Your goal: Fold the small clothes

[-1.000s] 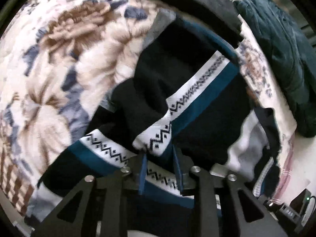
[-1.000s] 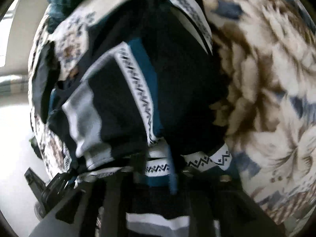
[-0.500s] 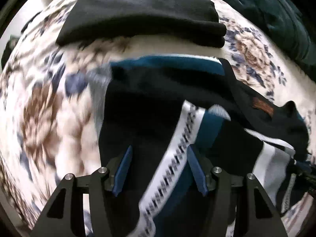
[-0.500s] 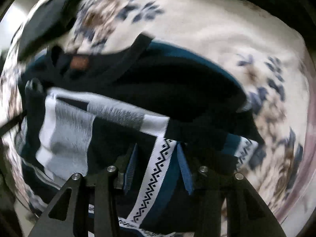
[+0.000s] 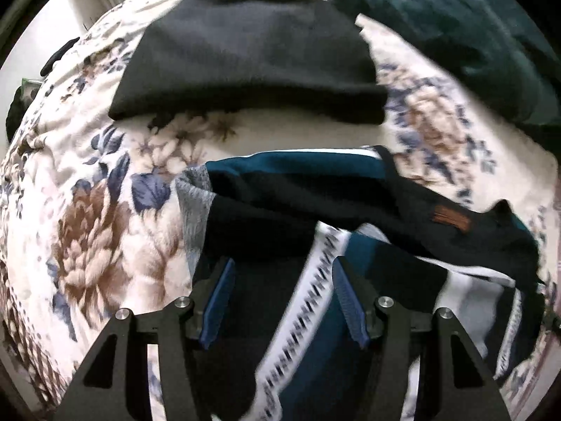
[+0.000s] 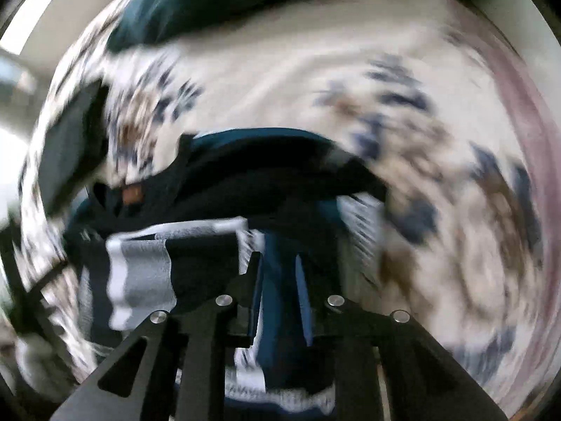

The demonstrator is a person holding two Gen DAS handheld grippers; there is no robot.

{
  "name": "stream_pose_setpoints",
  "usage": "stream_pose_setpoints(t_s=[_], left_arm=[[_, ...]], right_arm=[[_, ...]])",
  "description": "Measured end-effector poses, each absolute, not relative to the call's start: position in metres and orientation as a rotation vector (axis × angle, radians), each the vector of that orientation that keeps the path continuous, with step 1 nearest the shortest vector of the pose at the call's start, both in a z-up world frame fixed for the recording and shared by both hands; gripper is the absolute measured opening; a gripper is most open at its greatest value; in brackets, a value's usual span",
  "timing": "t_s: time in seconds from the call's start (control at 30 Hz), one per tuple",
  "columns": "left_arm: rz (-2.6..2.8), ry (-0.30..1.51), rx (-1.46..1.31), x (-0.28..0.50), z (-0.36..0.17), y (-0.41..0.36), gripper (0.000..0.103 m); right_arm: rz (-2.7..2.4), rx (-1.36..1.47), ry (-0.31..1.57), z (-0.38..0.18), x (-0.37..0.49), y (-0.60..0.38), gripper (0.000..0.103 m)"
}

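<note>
On the bed, near the middle of its flowered cover: one small knit garment [image 5: 280,210], black and teal with white zigzag-patterned bands and grey-and-white striped sections, lying partly folded with one black layer doubled over the rest. A small brown label [image 5: 450,218] shows on its dark edge toward the right in the left wrist view (the same tag appears as an orange-brown smear in the blurred right wrist view).

Left hand-held gripper [image 5: 282,280]: pointing steeply down over the garment, jaws standing apart, blue pads clear of the cloth on both sides; a white patterned band and the black fabric pass beneath the gap, nothing pinched.

Right hand-held gripper [image 6: 277,273]: also pointing steeply down over the garment's teal part [image 6: 280,315], jaws narrow and opening; teal fabric fills the gap between the fingers, though heavy blur leaves it unclear whether the pads touch it.

Folded black garment [image 5: 245,59]: lying flat on the bed beyond the knit piece, apart from it, with a strip of cover between.

Dark teal bundle of cloth [image 5: 473,42]: at the far right of the bed.

Bed cover [image 5: 98,231]: cream, printed with brown and blue flowers.
</note>
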State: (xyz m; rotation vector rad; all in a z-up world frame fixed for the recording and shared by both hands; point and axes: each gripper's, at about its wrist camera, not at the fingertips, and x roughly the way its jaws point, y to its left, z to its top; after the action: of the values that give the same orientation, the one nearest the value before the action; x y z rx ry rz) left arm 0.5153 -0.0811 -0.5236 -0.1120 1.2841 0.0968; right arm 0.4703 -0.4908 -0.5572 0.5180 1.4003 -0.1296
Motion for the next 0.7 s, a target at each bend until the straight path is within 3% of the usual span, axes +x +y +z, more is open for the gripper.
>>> stream_pose_setpoints(t_s=[0.13,0.2,0.3,0.33,0.4,0.63,0.7], left_arm=[[0.062,1.288,-0.129,0.501,-0.526,-0.091,0.055],[0.06,1.324,-0.125,0.505,-0.536,-0.101,0.055],[0.065,1.338,-0.123,0.508,-0.549,-0.102,0.055],[0.066,1.334,-0.125,0.51,-0.55,-0.102,0.055],[0.065,1.329,-0.126,0.513,-0.551,-0.1,0.055],[0.063,1.337,-0.139,0.524,-0.558,-0.096,0.058],[0.066,1.333,-0.136,0.529,-0.56,-0.098,0.058]], right_arm=[[-0.214,0.788,1.427,-0.577,0.416,-0.529,0.02],[-0.199,0.89,1.429,-0.596,0.398,-0.534,0.03],[-0.153,1.017,1.39,-0.617,0.395,-0.533,0.032],[-0.137,1.024,1.368,-0.617,0.396,-0.53,0.032],[-0.158,1.002,1.319,-0.609,0.397,-0.517,0.011],[-0.24,0.9,1.376,-0.6,0.383,-0.519,0.011],[-0.243,0.894,1.435,-0.613,0.384,-0.52,0.02]])
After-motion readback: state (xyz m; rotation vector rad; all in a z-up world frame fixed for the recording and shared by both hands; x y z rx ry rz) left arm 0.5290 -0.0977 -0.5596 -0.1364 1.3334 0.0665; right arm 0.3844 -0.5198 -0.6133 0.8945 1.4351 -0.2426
